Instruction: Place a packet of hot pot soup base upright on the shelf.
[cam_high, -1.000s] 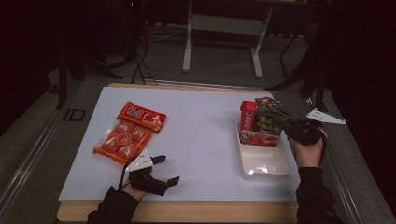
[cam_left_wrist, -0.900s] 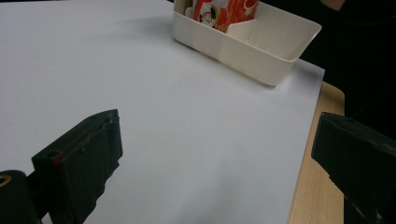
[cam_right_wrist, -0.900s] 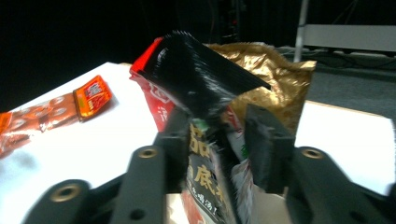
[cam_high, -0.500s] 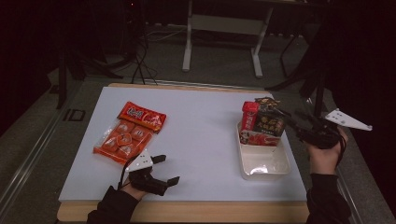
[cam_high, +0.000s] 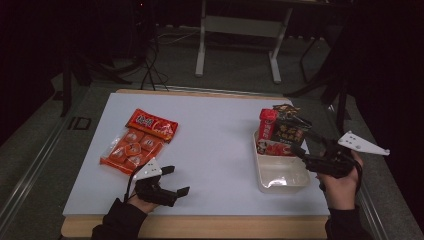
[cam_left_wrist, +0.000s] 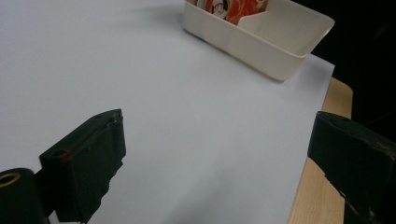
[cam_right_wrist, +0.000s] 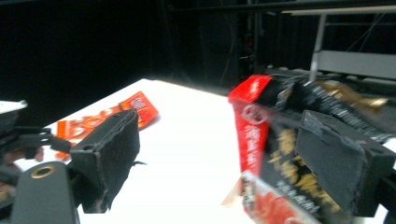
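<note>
A white tray (cam_high: 280, 186) stands at the table's right. In its far end stand a red pack (cam_high: 267, 123), a black pack with gold lettering (cam_high: 290, 133) and a red-and-white pack (cam_high: 272, 148). My right gripper (cam_high: 300, 155) hovers at the tray's right side, pointing left at the packs. Its jaws have just been opening and now stand open, gripping nothing. In the right gripper view the right gripper (cam_right_wrist: 222, 135) faces the black pack (cam_right_wrist: 285, 177) and the red pack (cam_right_wrist: 252, 121). My left gripper (cam_high: 176, 180) rests open at the front left, its jaws (cam_left_wrist: 215, 130) wide over bare white table.
A red bar wrapper (cam_high: 151, 125) and a clear bag of several orange snacks (cam_high: 127, 152) lie at the table's left, just beyond the left gripper. The tray (cam_left_wrist: 261, 44) has free room in its near half. A wooden edge (cam_high: 200, 225) borders the table's front.
The right gripper has opened, let go of the black pack and drawn back to the right, away from the packs. The black pack stays standing in the tray. The left gripper has kept still.
</note>
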